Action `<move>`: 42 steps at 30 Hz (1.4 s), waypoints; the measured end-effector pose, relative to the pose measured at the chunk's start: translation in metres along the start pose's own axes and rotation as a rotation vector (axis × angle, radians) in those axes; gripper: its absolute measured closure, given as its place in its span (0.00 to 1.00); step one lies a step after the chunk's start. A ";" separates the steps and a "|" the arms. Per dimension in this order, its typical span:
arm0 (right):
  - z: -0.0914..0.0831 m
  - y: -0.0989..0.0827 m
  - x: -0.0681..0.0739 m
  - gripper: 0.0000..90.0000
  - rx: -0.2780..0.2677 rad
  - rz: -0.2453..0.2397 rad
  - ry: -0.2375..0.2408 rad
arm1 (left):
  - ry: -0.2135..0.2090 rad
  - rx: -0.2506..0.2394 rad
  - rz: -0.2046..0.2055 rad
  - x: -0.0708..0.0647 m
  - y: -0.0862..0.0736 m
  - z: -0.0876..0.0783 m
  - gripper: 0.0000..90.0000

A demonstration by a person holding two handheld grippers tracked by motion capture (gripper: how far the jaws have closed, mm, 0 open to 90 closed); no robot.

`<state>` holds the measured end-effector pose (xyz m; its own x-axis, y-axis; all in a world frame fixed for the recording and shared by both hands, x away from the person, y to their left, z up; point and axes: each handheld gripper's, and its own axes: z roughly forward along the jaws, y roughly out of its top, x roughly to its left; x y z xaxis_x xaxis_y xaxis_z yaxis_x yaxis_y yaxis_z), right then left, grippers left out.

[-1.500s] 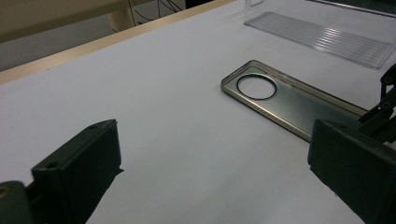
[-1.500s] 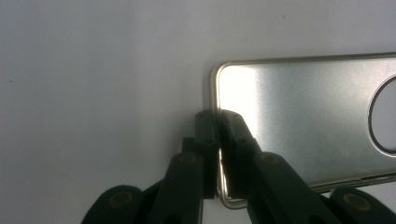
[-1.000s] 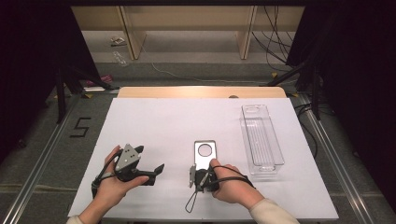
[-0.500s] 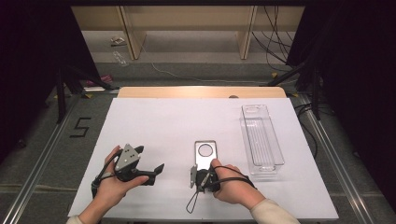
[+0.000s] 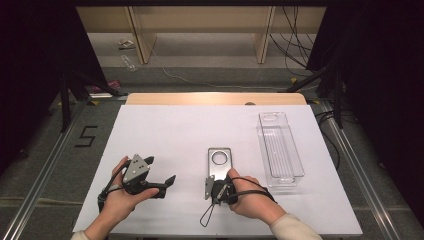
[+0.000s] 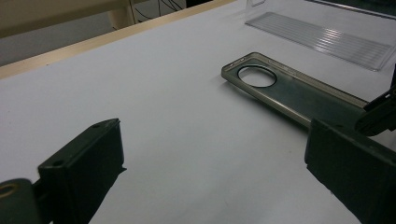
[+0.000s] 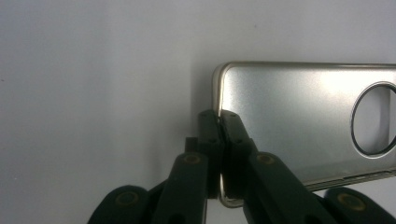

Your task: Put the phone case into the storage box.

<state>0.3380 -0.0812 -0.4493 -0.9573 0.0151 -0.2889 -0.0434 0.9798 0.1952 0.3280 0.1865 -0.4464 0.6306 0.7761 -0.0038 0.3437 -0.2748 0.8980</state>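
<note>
The right gripper (image 7: 218,122) pinches the near edge of the flat, translucent grey phone case with a round hole (image 7: 299,116) on the white worktop (image 5: 175,130), while the left gripper (image 6: 210,172) rests beside it, jaws wide apart.

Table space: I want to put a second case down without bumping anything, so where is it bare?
Bare: the far left half of the table. Crowded: near edge, where both grippers work, and right side with the phone case and clear tray.
</note>
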 end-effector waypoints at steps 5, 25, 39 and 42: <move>-0.003 -0.001 0.000 0.99 -0.019 0.002 -0.014 | 0.000 -0.003 -0.005 0.001 0.000 0.000 0.05; -0.023 -0.015 -0.002 0.99 -0.143 0.044 -0.080 | 0.007 -0.003 -0.013 0.002 -0.001 0.000 0.06; -0.031 -0.021 -0.002 0.99 -0.259 0.100 -0.134 | 0.009 -0.004 -0.023 0.002 -0.001 0.000 0.08; -0.031 -0.023 -0.001 0.99 -0.276 0.106 -0.143 | 0.008 -0.002 -0.025 0.003 -0.001 0.000 0.08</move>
<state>0.3311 -0.1101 -0.4241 -0.9116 0.1609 -0.3783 -0.0407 0.8804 0.4725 0.3293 0.1888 -0.4475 0.6161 0.7873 -0.0231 0.3582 -0.2540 0.8985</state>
